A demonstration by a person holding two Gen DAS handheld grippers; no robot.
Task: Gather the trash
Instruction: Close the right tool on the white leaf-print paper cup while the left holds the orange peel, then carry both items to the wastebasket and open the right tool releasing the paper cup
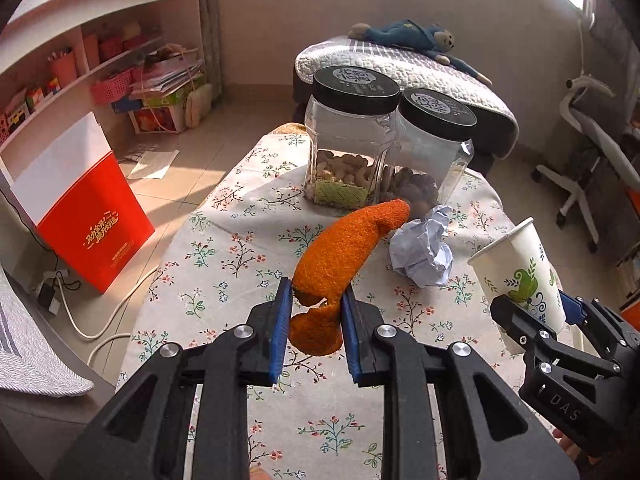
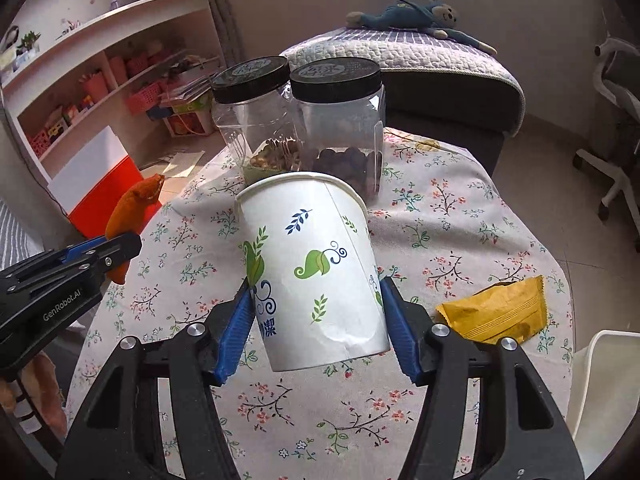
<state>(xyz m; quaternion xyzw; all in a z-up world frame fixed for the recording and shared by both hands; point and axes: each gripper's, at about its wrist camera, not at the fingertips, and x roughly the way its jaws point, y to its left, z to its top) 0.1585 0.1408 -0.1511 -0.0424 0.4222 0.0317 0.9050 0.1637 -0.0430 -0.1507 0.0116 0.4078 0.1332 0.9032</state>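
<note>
Standing over a floral tablecloth [image 1: 224, 248], left to right: left gripper [image 1: 316, 304], pads clamped on the lower end of an orange peel [image 1: 344, 248], its long axis slanting up and away toward two black-lidded jars [image 1: 352, 140]; crumpled paper ball [image 1: 424, 248] on the cloth just right of the peel's tip; right gripper [image 2: 318, 300], closed around a paper cup [image 2: 312, 264], held off the cloth, rim tilted forward toward the jars; yellow wrapper [image 2: 496, 312] lying flat at right.

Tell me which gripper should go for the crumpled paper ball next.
Neither is free: the left gripper grips the orange peel, the right gripper the paper cup. Once emptied, left looks better placed; the crumpled paper lies just ahead of it.
</note>
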